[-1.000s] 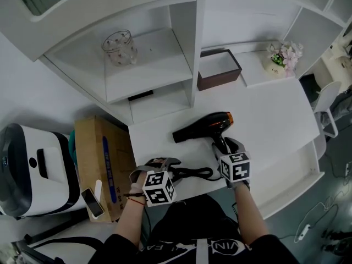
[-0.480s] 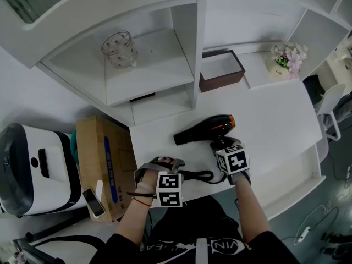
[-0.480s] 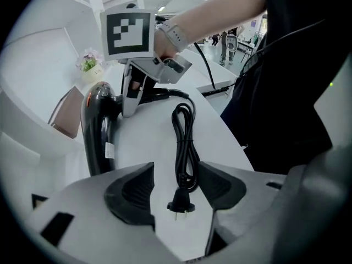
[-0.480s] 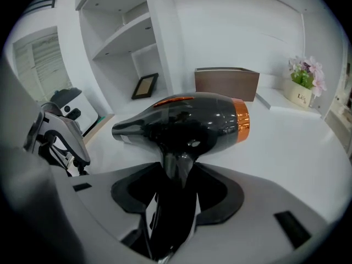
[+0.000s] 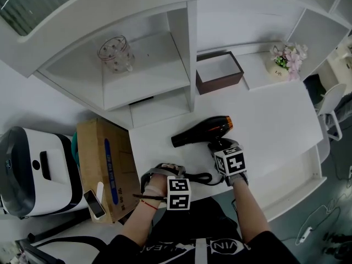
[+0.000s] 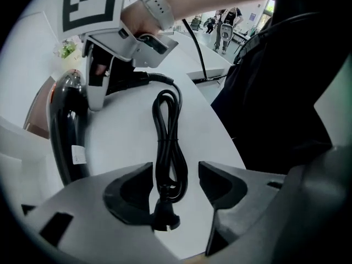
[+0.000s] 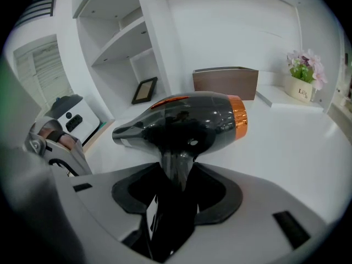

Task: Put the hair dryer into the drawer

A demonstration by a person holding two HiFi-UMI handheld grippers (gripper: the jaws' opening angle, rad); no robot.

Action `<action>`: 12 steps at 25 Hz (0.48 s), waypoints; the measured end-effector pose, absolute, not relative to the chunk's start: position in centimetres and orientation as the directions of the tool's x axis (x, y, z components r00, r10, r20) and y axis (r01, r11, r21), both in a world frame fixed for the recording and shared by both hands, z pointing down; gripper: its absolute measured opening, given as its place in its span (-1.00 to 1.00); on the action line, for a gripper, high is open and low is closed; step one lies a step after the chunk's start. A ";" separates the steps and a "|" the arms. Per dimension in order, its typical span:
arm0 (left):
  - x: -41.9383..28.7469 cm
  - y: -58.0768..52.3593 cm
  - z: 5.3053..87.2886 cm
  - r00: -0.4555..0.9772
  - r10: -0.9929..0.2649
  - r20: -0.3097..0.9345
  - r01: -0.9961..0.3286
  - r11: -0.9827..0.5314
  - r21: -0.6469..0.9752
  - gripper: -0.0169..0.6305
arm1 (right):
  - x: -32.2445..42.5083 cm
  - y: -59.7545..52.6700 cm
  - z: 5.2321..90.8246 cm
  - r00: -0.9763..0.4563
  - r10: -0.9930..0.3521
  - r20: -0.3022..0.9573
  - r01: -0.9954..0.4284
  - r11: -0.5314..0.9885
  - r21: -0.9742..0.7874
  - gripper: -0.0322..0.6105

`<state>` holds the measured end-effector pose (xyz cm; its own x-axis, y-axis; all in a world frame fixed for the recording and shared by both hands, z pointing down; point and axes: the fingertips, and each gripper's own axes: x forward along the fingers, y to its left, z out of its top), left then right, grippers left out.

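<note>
Step in hand: the pick-up, nothing is in the drawer yet. The hair dryer (image 5: pixel 203 130), black with an orange ring, lies on its side on the white table (image 5: pixel 275 114), nozzle to the left in the head view.

The right tongs (image 7: pixel 179 188) straddle the handle (image 7: pixel 177 147) and are closing. The pads sit against both sides of it, so the grip is on or about to be.

The left tongs (image 6: pixel 175 183) point down over the bundled cord (image 6: pixel 168 142) near the table's front edge and are opening. The cord loop and plug (image 6: pixel 165 220) lie between the jaws with a gap on each side, so nothing is pinched.

No open drawer shows in any view. A brown box (image 5: pixel 219 70) sits at the back of the table, well apart from the dryer.

Next, as a judgement: firm up the right grip and have the left tongs close on the cord bundle so it doesn't trail. Then lift both together. The drawer has to be found and opened, which needs a free tong. Risk: the glossy handle could twist in the grip, since the body is heavy.
</note>
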<state>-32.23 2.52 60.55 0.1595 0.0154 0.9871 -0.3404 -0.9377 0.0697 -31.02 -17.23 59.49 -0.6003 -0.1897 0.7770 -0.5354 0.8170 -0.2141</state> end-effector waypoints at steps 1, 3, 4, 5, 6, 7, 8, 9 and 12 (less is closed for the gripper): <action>-32.1 2.7 60.8 0.160 0.023 0.987 -0.337 -0.938 0.077 -0.19 | -31.0 -17.3 59.5 -0.607 -0.189 0.772 -0.536 0.815 -0.221 -0.34; -32.0 2.9 61.0 0.164 0.029 0.986 -0.337 -0.938 0.084 -0.19 | -31.0 -17.3 59.4 -0.616 -0.188 0.765 -0.538 0.809 -0.235 -0.35; -32.0 2.8 61.0 0.167 0.026 0.986 -0.339 -0.937 0.082 -0.19 | -31.0 -17.4 59.3 -0.619 -0.188 0.762 -0.540 0.807 -0.240 -0.35; -32.0 2.7 60.9 0.171 0.020 0.985 -0.341 -0.937 0.078 -0.19 | -30.9 -17.4 59.3 -0.622 -0.190 0.759 -0.543 0.804 -0.244 -0.35; -31.9 2.7 60.8 0.177 0.011 0.984 -0.345 -0.936 0.072 -0.19 | -30.8 -17.4 59.3 -0.625 -0.193 0.756 -0.546 0.800 -0.247 -0.35; -31.8 2.7 60.7 0.182 -0.001 0.983 -0.349 -0.935 0.063 -0.33 | -30.6 -17.4 59.2 -0.628 -0.196 0.753 -0.550 0.797 -0.251 -0.35; -31.7 2.7 60.6 0.183 -0.017 0.983 -0.353 -0.934 0.050 -0.39 | -30.4 -17.3 59.2 -0.631 -0.201 0.750 -0.555 0.792 -0.255 -0.35; -31.7 2.7 60.5 0.181 -0.035 0.983 -0.358 -0.933 0.033 -0.39 | -30.2 -17.3 59.1 -0.634 -0.206 0.746 -0.561 0.786 -0.260 -0.35; -31.5 2.4 60.1 0.175 -0.075 0.982 -0.367 -0.930 -0.006 -0.40 | -29.2 -17.3 58.9 -0.642 -0.227 0.733 -0.585 0.762 -0.277 -0.35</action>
